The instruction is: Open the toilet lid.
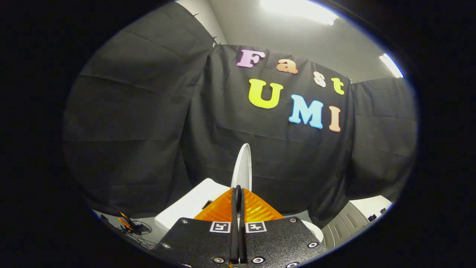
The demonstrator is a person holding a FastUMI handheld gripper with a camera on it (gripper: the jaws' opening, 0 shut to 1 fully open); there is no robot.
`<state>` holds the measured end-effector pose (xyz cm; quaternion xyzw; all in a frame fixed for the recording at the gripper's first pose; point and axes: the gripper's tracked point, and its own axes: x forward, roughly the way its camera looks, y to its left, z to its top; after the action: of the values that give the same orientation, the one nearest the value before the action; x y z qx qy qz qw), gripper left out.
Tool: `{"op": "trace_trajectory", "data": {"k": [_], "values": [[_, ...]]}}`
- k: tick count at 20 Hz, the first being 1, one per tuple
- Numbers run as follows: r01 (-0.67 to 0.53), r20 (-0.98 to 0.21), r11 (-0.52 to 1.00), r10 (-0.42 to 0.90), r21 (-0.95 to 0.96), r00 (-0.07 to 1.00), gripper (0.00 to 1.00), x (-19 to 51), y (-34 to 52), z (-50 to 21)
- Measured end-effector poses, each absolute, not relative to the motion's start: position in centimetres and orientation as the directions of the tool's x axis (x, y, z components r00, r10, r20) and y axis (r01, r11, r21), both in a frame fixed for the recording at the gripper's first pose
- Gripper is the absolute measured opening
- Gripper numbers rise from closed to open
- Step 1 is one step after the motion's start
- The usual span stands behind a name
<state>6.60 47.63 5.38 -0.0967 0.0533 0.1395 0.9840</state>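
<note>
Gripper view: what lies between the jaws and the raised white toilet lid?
Nothing. In the gripper view the gripper has its jaws closed together, and the thin white toilet lid rises edge-on straight from their tips. Whether they pinch its rim cannot be told.

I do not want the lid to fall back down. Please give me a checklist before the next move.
1. Toilet lid raised, seen edge-on: ok.
2. Gripper fingers closed together: ok.
3. Lid edge clamped between fingers: cannot tell.
4. Lid leaning against the tank: cannot tell.
5. Booth wall well behind the lid: ok.
</note>
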Motion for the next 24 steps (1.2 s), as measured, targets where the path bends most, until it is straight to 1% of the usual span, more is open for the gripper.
{"op": "trace_trajectory", "data": {"k": [3,5,8,9,11,13,16,18,20,24], "values": [[-0.313,-0.136,0.929,0.29,-0.198,0.947,0.0,6.4,49.1,5.0],[-0.311,-0.13,0.928,0.289,-0.206,0.949,0.01,6.4,49.2,5.0],[-0.332,-0.132,0.925,0.312,-0.186,0.941,0.02,6.4,49.2,4.8],[-0.354,-0.136,0.92,0.334,-0.168,0.933,0.04,6.3,49.3,4.8],[-0.425,-0.146,0.899,0.409,-0.107,0.901,0.12,5.9,49.8,5.1],[-0.456,-0.088,0.889,0.451,-0.049,0.888,0.3,5.3,49.0,7.6],[-0.485,0.013,0.875,0.485,-0.004,0.875,0.9,4.5,47.1,11.5],[-0.505,0.057,0.863,0.503,0.011,0.862,0.94,4.6,45.8,13.2],[-0.505,0.105,0.863,0.502,0.007,0.859,0.95,4.8,43.1,15.5],[-0.494,0.159,0.869,0.486,0.015,0.859,0.95,6.3,37.7,17.4]]}}
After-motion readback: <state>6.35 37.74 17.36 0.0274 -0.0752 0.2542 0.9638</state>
